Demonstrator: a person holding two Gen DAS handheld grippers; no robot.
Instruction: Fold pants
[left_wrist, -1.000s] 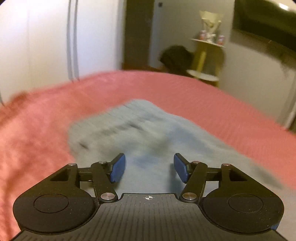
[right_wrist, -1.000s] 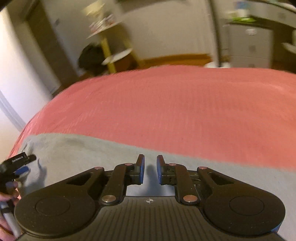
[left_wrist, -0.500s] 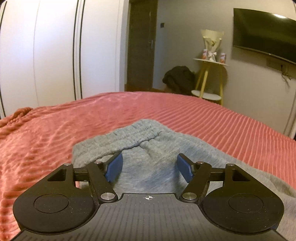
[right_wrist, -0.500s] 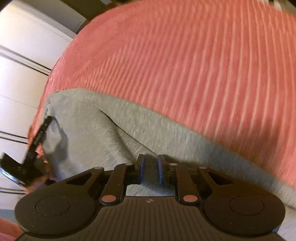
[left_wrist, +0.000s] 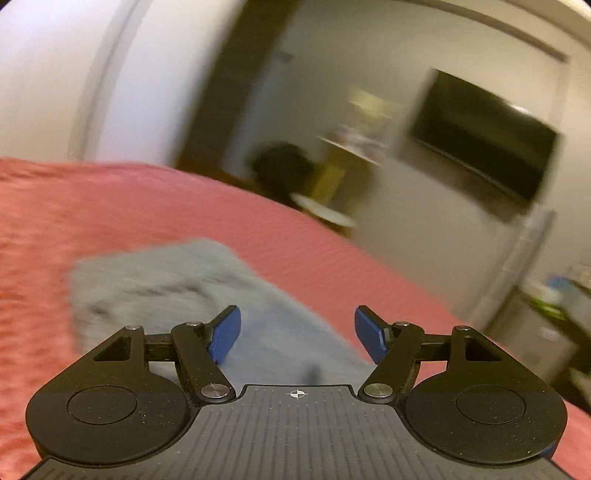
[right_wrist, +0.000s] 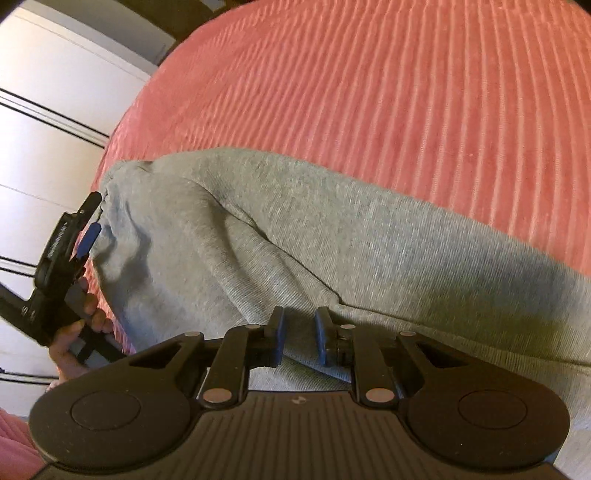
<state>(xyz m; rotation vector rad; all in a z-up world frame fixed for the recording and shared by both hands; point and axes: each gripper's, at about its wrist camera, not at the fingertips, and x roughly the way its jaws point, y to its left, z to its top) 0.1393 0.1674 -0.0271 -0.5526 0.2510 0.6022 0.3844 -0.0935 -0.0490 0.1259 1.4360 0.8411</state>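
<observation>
Left gripper (left_wrist: 297, 334): jaws wide apart, nothing between them, above the grey pants (left_wrist: 159, 280); view blurred. Right gripper (right_wrist: 299, 338): jaws close together with a narrow gap, a fold of the pants (right_wrist: 295, 236) between them; whether the pads pinch it, cannot tell. Pants lie spread on the red bed (right_wrist: 369, 81). Left gripper (right_wrist: 79, 230) also shows at the pants' left edge, held in a hand (right_wrist: 79, 325).
</observation>
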